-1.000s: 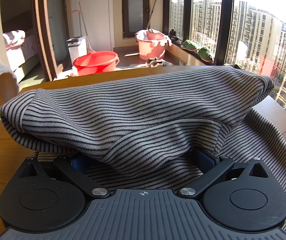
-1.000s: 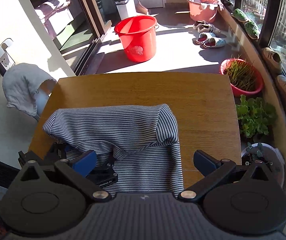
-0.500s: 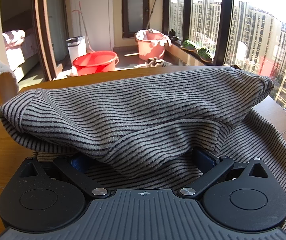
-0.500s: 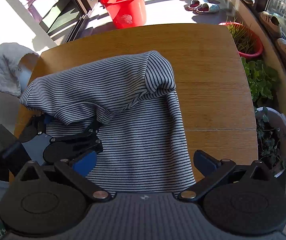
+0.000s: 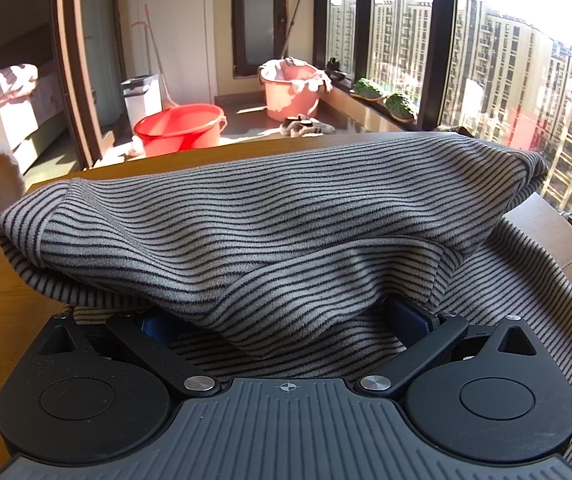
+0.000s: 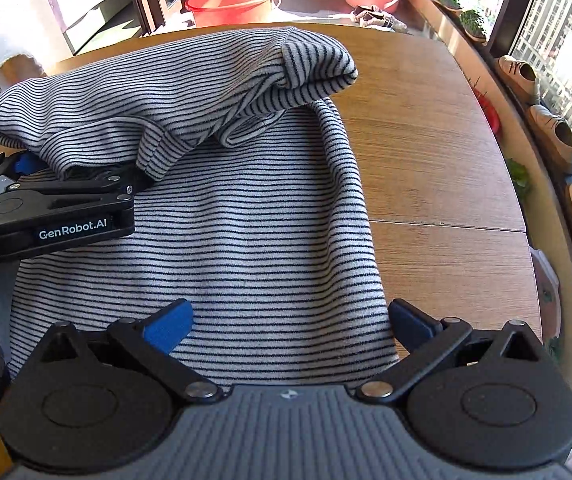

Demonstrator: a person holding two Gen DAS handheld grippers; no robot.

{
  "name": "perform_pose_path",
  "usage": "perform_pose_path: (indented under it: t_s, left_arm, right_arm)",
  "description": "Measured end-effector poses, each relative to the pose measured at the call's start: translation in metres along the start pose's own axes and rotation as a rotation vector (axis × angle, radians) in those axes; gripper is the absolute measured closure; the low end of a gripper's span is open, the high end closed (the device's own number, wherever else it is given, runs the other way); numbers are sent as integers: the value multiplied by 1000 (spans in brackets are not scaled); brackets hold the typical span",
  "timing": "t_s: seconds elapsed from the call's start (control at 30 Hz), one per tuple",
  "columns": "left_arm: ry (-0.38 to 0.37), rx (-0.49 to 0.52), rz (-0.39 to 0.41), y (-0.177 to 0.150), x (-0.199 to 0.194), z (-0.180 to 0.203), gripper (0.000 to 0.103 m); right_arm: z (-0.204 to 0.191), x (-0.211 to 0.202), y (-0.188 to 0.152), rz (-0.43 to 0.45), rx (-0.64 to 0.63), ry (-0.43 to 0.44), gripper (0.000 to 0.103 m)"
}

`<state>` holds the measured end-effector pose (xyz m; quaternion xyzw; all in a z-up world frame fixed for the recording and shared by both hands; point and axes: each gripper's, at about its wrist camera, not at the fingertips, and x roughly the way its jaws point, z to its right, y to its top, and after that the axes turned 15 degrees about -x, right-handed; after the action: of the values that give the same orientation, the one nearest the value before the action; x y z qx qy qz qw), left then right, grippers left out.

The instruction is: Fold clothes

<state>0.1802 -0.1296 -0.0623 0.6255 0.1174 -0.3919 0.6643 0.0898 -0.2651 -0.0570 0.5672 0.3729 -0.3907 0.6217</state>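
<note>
We see a soft, fuzzy knit garment (image 6: 246,220), pale grey with thin dark horizontal stripes, spread over the near left part of a wooden table (image 6: 426,152) whose top shows fine straight grain and a seam across it. The lower layer of the cloth lies flat and smooth, while its far portion has been doubled back into a thick, rounded roll with a rumpled end at the right. The left gripper (image 6: 82,178), matte black plastic with a white "GenRobot.AI" mark on its side, reaches in from the left and its tips vanish beneath that draped fold; in its own view the blue-padded fingers (image 5: 410,314) stand wide of each other with striped cloth sagging between them, so they are spread and gripping nothing we can make out. The right gripper (image 6: 290,320) hovers low over the near hem, its blue pads (image 6: 170,322) set well apart, the right-hand one at the garment's side edge. Beyond the table stand a glossy red plastic tub (image 6: 232,2) and a paler pink bucket (image 5: 290,92) with rags hung on its rim.
</note>
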Motion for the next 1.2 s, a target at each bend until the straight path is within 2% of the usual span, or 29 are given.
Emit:
perform_pose_path:
  t_s: [0.13, 0.23, 0.3, 0.4, 0.5, 0.53, 0.57, 0.67, 0.73, 0.77, 0.87, 0.97, 1.03, 1.13, 1.2]
  left_arm:
    - [-11, -5, 0, 5, 6, 2, 0]
    - [-67, -51, -11, 12, 7, -6, 0]
    - [-142, -141, -54, 21, 4, -23, 0]
    - [-263, -339, -137, 36, 4, -57, 0]
    - [-325, -436, -241, 52, 12, -78, 0]
    - [-322, -437, -275, 56, 14, -79, 0]
    - [-313, -433, -308, 59, 16, -79, 0]
    - [-265, -338, -363, 65, 19, -67, 0]
    - [-230, -253, -386, 67, 21, -57, 0]
    - [-223, -252, -393, 67, 19, -58, 0]
    - [-209, -325, -407, 70, 10, -70, 1]
    - [-134, -418, -372, 81, -16, -93, 4]
    - [-151, -443, -343, 96, -32, -101, 4]
    - [-216, -411, -251, 123, -47, -92, 4]
    - [-242, -383, -204, 138, -45, -76, 4]
  right_arm:
    - [6, 2, 13, -20, -16, 35, 0]
    - [20, -4, 19, -10, 20, 88, 3]
    - [27, -12, 18, 41, 49, 77, 12]
    - [32, -21, 16, 119, 40, 50, 17]
    - [36, -24, 17, 164, 35, 61, 25]
    - [37, -26, 19, 176, 21, 69, 27]
    - [36, -28, 21, 191, -4, 72, 35]
    - [35, -44, 39, 270, -91, 68, 66]
    - [35, -55, 51, 323, -149, 64, 67]
    - [32, -59, 63, 354, -171, 48, 67]
    - [32, -51, 94, 398, -200, 22, 67]
    - [34, -13, 104, 320, -179, 40, 67]
    - [34, 13, 106, 261, -161, 53, 66]
    - [20, 16, 97, 300, -221, -4, 63]
    - [19, 16, 97, 297, -204, -2, 63]
